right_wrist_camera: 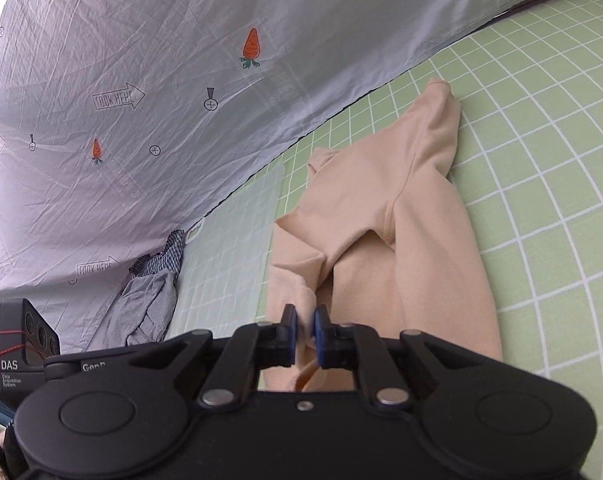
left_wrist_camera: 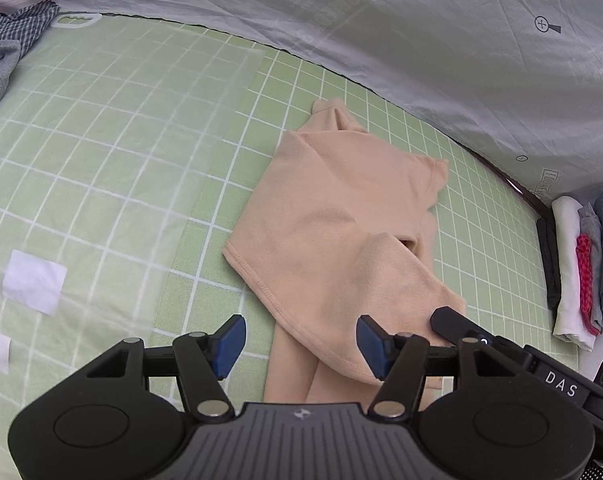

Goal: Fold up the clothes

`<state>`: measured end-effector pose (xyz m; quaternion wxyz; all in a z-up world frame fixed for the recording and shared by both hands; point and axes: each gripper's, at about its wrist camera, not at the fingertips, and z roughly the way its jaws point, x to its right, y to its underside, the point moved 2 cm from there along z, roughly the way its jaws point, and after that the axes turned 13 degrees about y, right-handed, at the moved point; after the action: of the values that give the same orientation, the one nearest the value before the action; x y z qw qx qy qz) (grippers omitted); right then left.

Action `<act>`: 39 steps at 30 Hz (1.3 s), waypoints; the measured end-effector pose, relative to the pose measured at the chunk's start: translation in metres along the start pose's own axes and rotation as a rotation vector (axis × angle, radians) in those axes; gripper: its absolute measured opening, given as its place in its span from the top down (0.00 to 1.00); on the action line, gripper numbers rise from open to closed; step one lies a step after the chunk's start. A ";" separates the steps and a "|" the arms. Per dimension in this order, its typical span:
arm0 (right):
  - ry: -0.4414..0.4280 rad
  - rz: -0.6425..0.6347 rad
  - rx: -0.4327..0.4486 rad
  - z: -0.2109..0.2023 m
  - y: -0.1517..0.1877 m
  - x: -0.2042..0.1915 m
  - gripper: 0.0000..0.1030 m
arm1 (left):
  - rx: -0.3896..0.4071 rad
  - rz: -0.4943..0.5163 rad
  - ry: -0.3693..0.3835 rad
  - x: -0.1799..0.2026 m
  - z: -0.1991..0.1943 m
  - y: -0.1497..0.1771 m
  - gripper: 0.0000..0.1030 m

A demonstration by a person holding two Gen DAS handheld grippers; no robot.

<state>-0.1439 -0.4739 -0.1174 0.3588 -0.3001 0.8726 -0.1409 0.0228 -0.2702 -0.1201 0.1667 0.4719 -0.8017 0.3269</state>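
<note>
A peach long-sleeved garment (left_wrist_camera: 333, 232) lies partly folded on the green checked bedsheet (left_wrist_camera: 101, 160), one sleeve stretching toward the far edge. My left gripper (left_wrist_camera: 301, 346) hangs open above the garment's near hem, its blue pads wide apart and touching nothing. In the right wrist view the same garment (right_wrist_camera: 413, 216) runs ahead of my right gripper (right_wrist_camera: 304, 330), whose blue pads are shut on a bunched fold of peach fabric at the near edge. The right gripper's black finger also shows in the left wrist view at the garment's right corner.
A grey sheet with carrot prints (left_wrist_camera: 421, 40) hangs along the far side. A translucent plastic sheet (left_wrist_camera: 121, 120) covers the bed to the left. Crumpled grey and checked clothes (right_wrist_camera: 153, 296) lie at that end. A stack of folded clothes (left_wrist_camera: 581, 264) sits at the right.
</note>
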 end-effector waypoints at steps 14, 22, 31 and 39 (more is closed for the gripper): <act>0.087 0.061 0.095 -0.080 0.076 0.013 0.92 | -0.110 0.113 0.056 0.026 -0.009 0.070 0.40; 0.142 0.105 0.068 -0.096 0.113 0.025 0.92 | -0.151 0.113 0.034 0.019 -0.013 0.099 0.40; 0.262 0.069 0.014 -0.091 0.134 0.035 0.92 | -0.196 0.191 -0.074 0.010 -0.006 0.120 0.40; 0.377 -0.080 -0.028 -0.078 0.143 0.029 0.90 | -0.246 0.259 -0.150 0.000 0.000 0.139 0.40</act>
<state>-0.2758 -0.3780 -0.1445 0.1787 -0.3078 0.9135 -0.1968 -0.0978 -0.2229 -0.1717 0.1195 0.3640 -0.8997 0.2090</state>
